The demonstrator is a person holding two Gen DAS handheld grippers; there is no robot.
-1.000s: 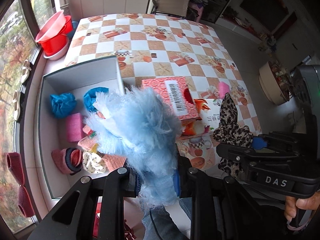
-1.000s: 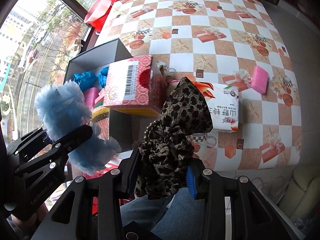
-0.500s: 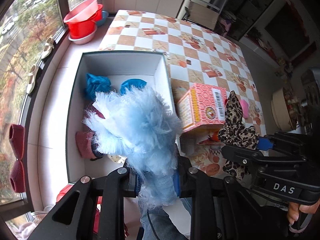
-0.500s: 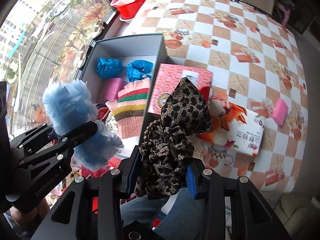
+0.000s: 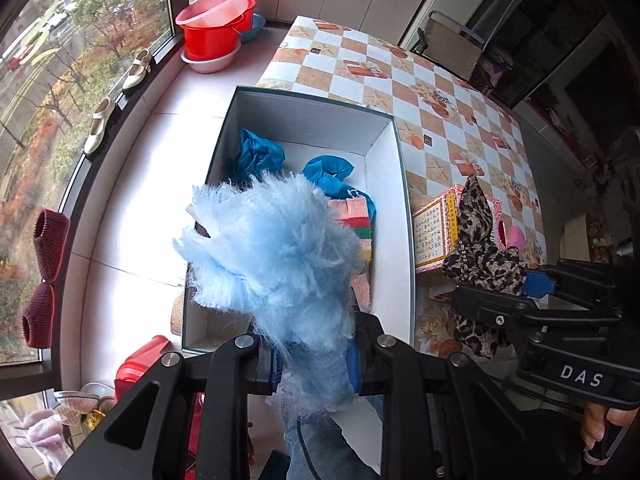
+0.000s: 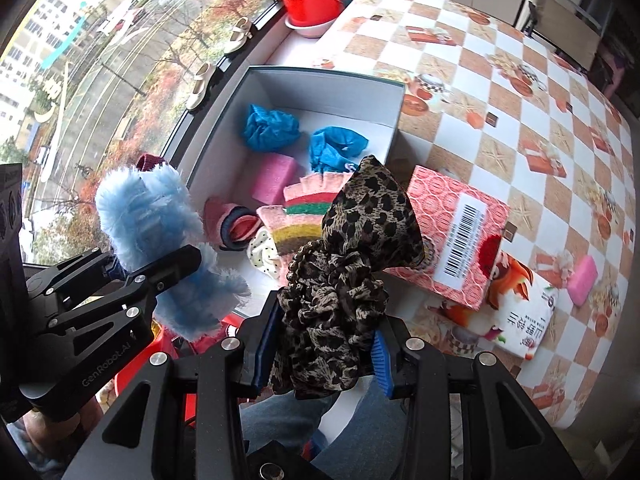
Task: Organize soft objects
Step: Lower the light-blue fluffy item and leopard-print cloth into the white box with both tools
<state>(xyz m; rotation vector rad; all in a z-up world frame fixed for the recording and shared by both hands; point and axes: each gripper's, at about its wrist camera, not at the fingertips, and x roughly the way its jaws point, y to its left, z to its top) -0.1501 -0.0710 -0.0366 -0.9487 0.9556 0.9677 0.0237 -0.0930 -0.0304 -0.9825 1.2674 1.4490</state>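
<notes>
Checkered desk (image 6: pixel 520 92) in orange and white squares with printed gift boxes and starfish, beside a pale tiled ledge under a wide window (image 5: pixel 48 80) onto autumn trees and a street. Dark cabinets and a folding chair (image 5: pixel 452 40) at the far end of the room.

Left claw (image 5: pixel 314 364) clamped on a fluffy light-blue piece (image 5: pixel 276 256), long axis rising from the pads up and away, frayed top spread wide above the open box (image 5: pixel 396 208). Right claw (image 6: pixel 320 356) gripping a leopard-print scrunchie (image 6: pixel 352 248), gathered ruffle at the pads, broad flap pointing upward, hanging over the desk edge just beside the box's near right corner.

Inside the white-walled box: two crumpled blue cloths (image 6: pixel 270 126), a pink sponge (image 6: pixel 274 178), a striped knit piece (image 6: pixel 304 216), a rolled pink sock (image 6: pixel 234 224), a dotted cream cloth (image 6: pixel 264 256).

On the desk right of the box: a red patterned tissue box (image 6: pixel 456 236) with barcode up, resting partly on a soft tissue pack (image 6: pixel 516 312); a second pink sponge (image 6: pixel 583 280) further right. On the ledge: stacked red and pink basins (image 5: pixel 218 28), pale shoes (image 5: pixel 136 74), maroon slippers (image 5: pixel 44 268) at the window.

Much of the box floor in the left view hidden behind the blue fluff.
</notes>
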